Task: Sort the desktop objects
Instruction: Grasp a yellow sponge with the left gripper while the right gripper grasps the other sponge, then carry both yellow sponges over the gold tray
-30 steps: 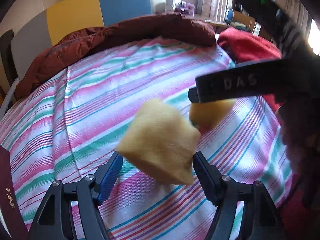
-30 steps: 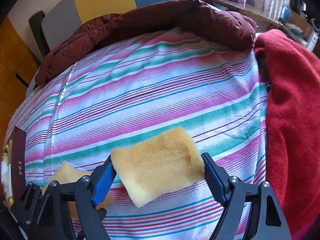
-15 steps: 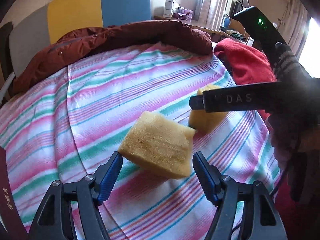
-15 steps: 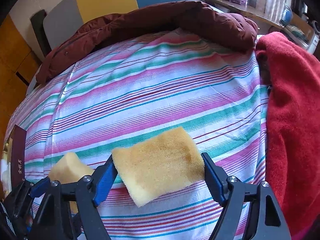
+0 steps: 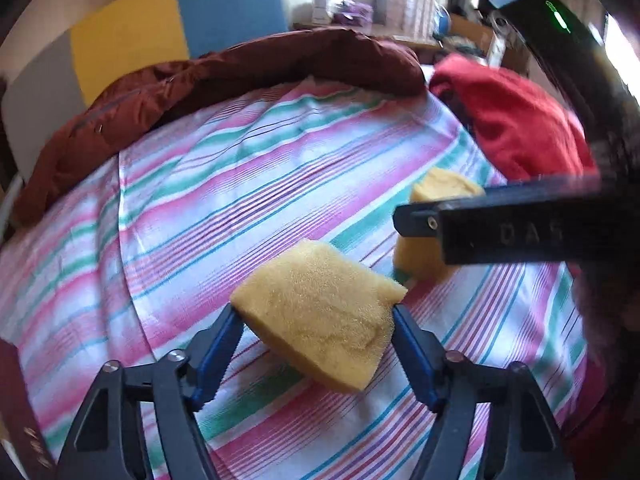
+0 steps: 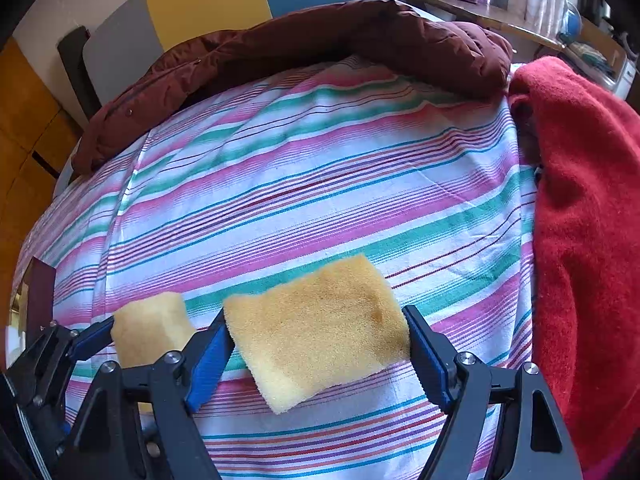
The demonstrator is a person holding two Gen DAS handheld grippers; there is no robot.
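Observation:
My left gripper [image 5: 318, 320] is shut on a yellow sponge [image 5: 320, 316] and holds it tilted above the striped bedsheet [image 5: 240, 200]. My right gripper [image 6: 316, 340] is shut on a second yellow sponge [image 6: 320, 332], held flat between its blue pads. In the left wrist view the right gripper's black body [image 5: 500, 232] crosses from the right, with its sponge [image 5: 432, 216] behind it. In the right wrist view the left gripper [image 6: 60, 356] and its sponge [image 6: 152, 332] sit at the lower left, close beside my right gripper.
A dark red quilted jacket [image 6: 320, 48] lies across the far side of the bed. A red blanket [image 6: 588, 220] is heaped on the right. A dark brown book [image 6: 38, 292] lies at the left edge. A cluttered desk [image 6: 500, 12] stands behind.
The left gripper's sponge has swung from steeply tilted to flatter and lower. The right gripper with its sponge has shifted slightly right in the left view. Both grips are unchanged.

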